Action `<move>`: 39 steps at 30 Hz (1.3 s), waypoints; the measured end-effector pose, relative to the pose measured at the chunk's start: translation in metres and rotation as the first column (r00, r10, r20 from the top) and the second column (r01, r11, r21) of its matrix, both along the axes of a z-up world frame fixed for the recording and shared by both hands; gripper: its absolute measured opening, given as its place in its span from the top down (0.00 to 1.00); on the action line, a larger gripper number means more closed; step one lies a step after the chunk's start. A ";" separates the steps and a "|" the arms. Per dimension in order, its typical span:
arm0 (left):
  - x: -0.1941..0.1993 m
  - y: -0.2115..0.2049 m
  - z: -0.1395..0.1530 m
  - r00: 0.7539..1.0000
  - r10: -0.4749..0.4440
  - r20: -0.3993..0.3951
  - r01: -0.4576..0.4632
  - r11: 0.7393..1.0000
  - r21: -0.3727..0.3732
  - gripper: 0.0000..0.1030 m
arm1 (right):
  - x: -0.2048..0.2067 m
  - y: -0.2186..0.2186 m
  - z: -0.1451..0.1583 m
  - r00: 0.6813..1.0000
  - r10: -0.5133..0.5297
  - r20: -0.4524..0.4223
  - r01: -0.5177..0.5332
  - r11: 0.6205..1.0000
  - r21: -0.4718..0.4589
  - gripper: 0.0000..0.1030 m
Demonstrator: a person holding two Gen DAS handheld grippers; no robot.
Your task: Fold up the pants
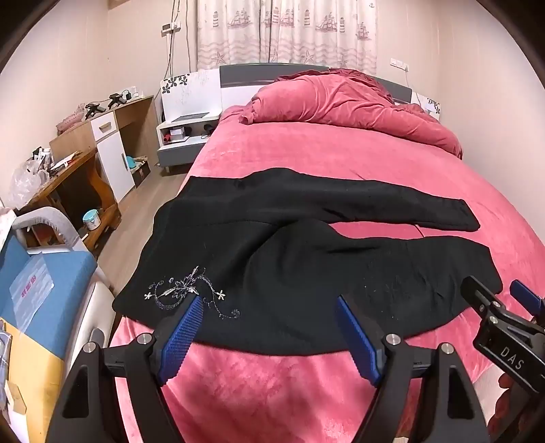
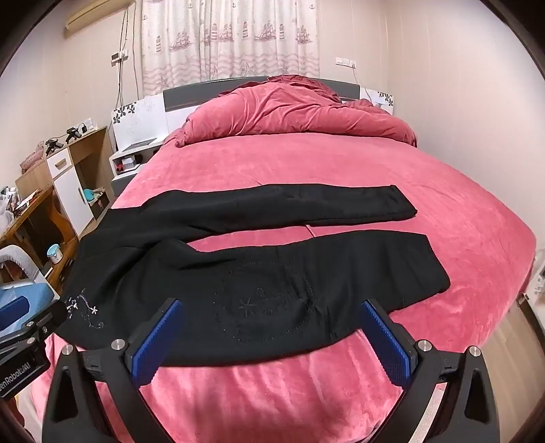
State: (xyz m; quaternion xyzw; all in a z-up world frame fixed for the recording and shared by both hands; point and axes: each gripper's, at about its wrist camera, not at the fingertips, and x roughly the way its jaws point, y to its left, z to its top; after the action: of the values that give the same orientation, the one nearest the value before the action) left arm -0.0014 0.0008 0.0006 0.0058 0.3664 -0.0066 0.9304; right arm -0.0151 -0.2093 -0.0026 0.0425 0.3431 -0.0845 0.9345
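I see a pair of black pants (image 1: 289, 259) spread flat across the near part of a bed (image 1: 340, 153) covered in a pink plush sheet. The waist lies toward the left edge of the bed, and the two legs run off to the right, parted so that a wedge of pink sheet shows between them. The farther leg (image 2: 279, 201) lies fairly straight; the nearer leg (image 2: 306, 279) is wider and carries a faint circular stitched design. Near the waist, on the hip closest to me, there is a silvery floral embroidery (image 1: 192, 294).

My left hand-held gripper (image 1: 269, 310) hovers over the near edge of the pants by the embroidery, its blue-padded fingers (image 1: 182, 335) spread wide apart and holding nothing. My right hand-held gripper (image 2: 272, 317) hovers over the near edge of the nearer leg, its fingers also spread wide and empty. I cannot tell whether any fingertip touches the cloth.

At the head of the bed a rumpled pink duvet (image 1: 347, 102) is heaped against a grey headboard (image 1: 245, 73). To the left of the bed stand a white nightstand (image 1: 185, 133) and a wooden desk (image 1: 71, 170) cluttered with small items. Curtains (image 1: 286, 30) printed with ships and lighthouses hang behind the bed.
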 end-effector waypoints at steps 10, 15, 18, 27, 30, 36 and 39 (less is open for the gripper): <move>0.002 -0.001 -0.007 1.000 0.007 -0.026 -0.007 1.000 -0.004 0.21 | 0.002 0.004 -0.005 1.000 0.007 -0.010 -0.007 1.000 -0.001 0.00; 0.003 0.001 -0.006 0.999 0.008 -0.034 -0.008 1.000 -0.010 0.21 | 0.002 0.005 -0.005 1.000 0.004 -0.015 -0.004 1.000 0.000 0.00; 0.002 0.001 -0.007 0.999 0.009 -0.036 -0.010 1.000 -0.009 0.21 | 0.004 0.001 -0.007 1.000 0.005 -0.017 -0.005 1.000 0.008 0.00; 0.004 -0.002 -0.010 0.999 0.005 -0.051 -0.006 1.000 -0.007 0.21 | 0.004 -0.001 -0.007 1.000 0.007 -0.021 -0.007 1.000 0.011 0.00; 0.005 -0.002 -0.010 0.999 0.005 -0.052 -0.005 1.000 -0.006 0.21 | 0.005 -0.001 -0.007 1.000 0.009 -0.024 -0.009 1.000 0.012 0.00; 0.006 -0.001 -0.011 0.998 0.008 -0.057 -0.008 1.000 -0.006 0.21 | 0.004 0.000 -0.008 1.000 0.007 -0.023 -0.007 1.000 0.013 0.00; 0.006 -0.001 -0.011 0.998 0.007 -0.059 -0.008 1.000 -0.009 0.21 | 0.005 0.000 -0.009 1.000 0.006 -0.024 -0.006 1.000 0.012 0.00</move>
State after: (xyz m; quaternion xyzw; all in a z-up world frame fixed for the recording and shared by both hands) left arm 0.0051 -0.0003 -0.0107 0.0000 0.3938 -0.0049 0.9192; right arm -0.0105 -0.2096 -0.0118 0.0459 0.3550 -0.0803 0.9303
